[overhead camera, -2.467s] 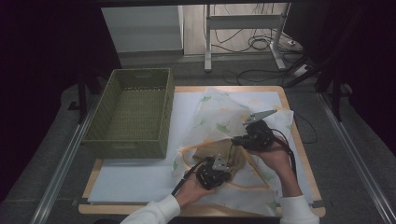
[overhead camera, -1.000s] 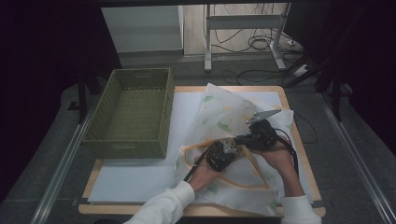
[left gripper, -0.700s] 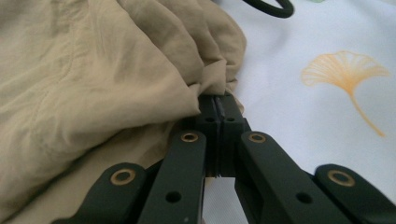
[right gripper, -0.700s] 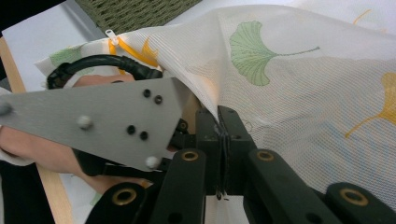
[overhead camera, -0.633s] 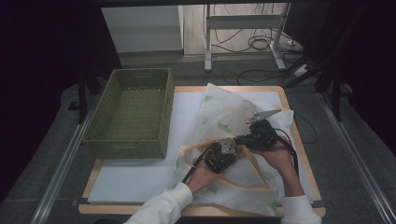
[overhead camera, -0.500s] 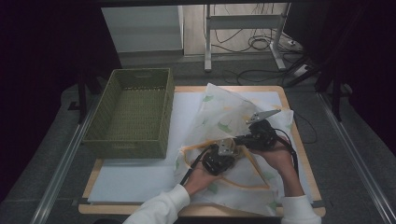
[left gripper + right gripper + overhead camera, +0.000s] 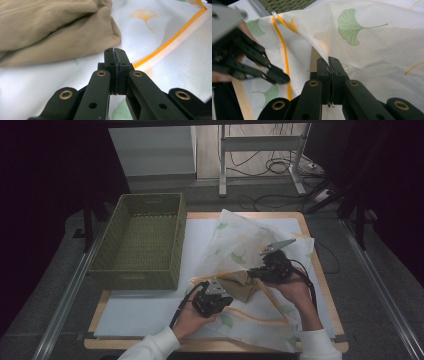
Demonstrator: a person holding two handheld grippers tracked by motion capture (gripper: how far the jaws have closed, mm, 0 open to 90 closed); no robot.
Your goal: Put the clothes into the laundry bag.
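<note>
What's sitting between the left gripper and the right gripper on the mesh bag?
In the high view, a folded tan garment lies on the ginkgo-print mesh bag between the left gripper and the right gripper, whose shut fingers pinch the mesh.

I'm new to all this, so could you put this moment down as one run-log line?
left gripper: shut, empty, over mesh bag | right gripper: shut on mesh bag, lifting its edge | tan cloth: lying at bag opening | basket: left of bag

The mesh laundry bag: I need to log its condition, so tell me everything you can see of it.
The mesh laundry bag is white see-through netting printed with green and yellow ginkgo leaves and edged in orange. It lies rumpled across the white mat, with a tan garment at its opening. The right gripper pinches and lifts its upper layer; the left gripper is shut, empty, just above it.
</note>
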